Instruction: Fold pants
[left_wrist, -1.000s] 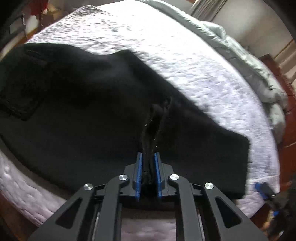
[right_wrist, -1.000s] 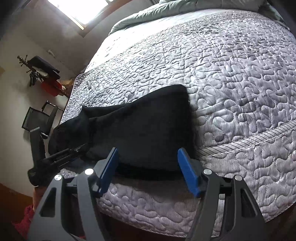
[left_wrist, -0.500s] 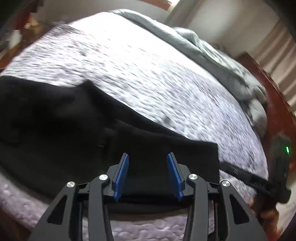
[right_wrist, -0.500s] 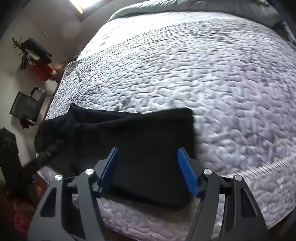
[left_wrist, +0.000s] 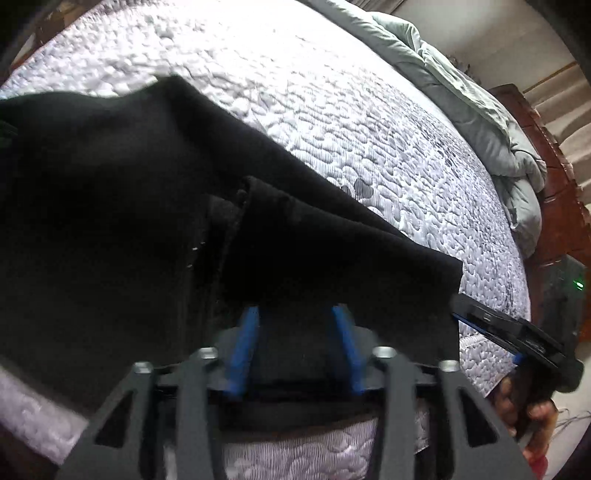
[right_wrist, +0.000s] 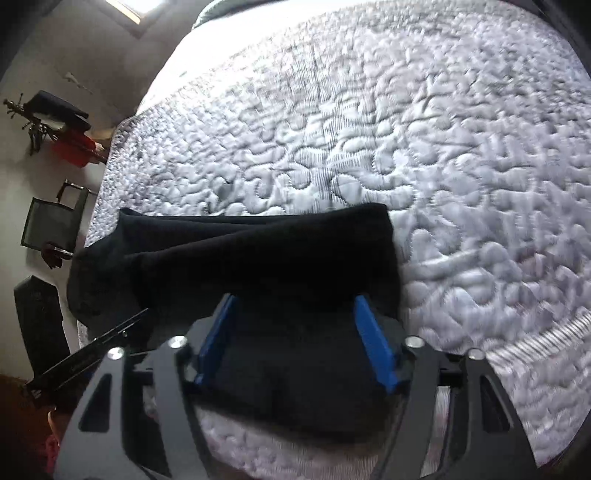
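Now I am hovering both spread grippers, left (left_wrist: 295, 314) just opening, right (right_wrist: 295, 306), over the near edge of the pants (left_wrist: 147, 221), lying lengthwise left to right on the bed (left_wrist: 332, 110).

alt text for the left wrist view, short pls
Black pants lie flat on a quilted white bedspread, and the left gripper hovers above their near edge with its blue fingers spread. The right gripper reaches in from the lower right; a grey comforter is bunched at the far side.
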